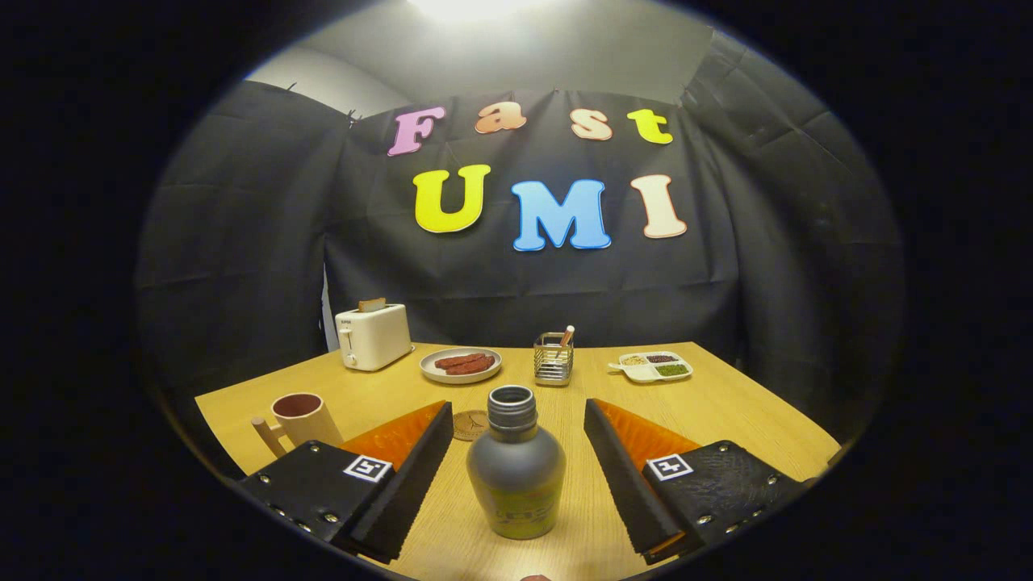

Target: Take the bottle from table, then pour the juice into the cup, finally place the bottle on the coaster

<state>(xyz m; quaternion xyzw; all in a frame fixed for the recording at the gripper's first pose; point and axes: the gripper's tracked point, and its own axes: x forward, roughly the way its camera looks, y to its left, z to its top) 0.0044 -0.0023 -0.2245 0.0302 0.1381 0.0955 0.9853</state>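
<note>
A handheld gripper (516, 476) frames an uncapped bottle (516, 476) standing upright on a wooden table (750, 420), its two fingers spread wide apart on either side of the bottle's body and touching neither flank, low in the middle of the frame. The grasp looks not yet made; closing squarely on the broad lower body, rather than the narrow threaded neck, would likely hold best, and with the mouth open the bottle should stay upright until it reaches the cup. At lower left, a cup (300, 418) with a wooden handle waits just beyond the left finger, its mouth open and upward. A round coaster (470, 424) lies flat just behind and left of the bottle, between cup and bottle, partly hidden by the left finger. Along the table's far edge, from left to right across mid-frame: a toaster (373, 336) with bread in its slot, a plate of sausages (461, 365), a wire holder (554, 359) with a utensil in it, and a divided dish (655, 366) of condiments. None stands in the short path to the cup; the left finger itself sits nearest the cup, and a sideways swing could clip it
</note>
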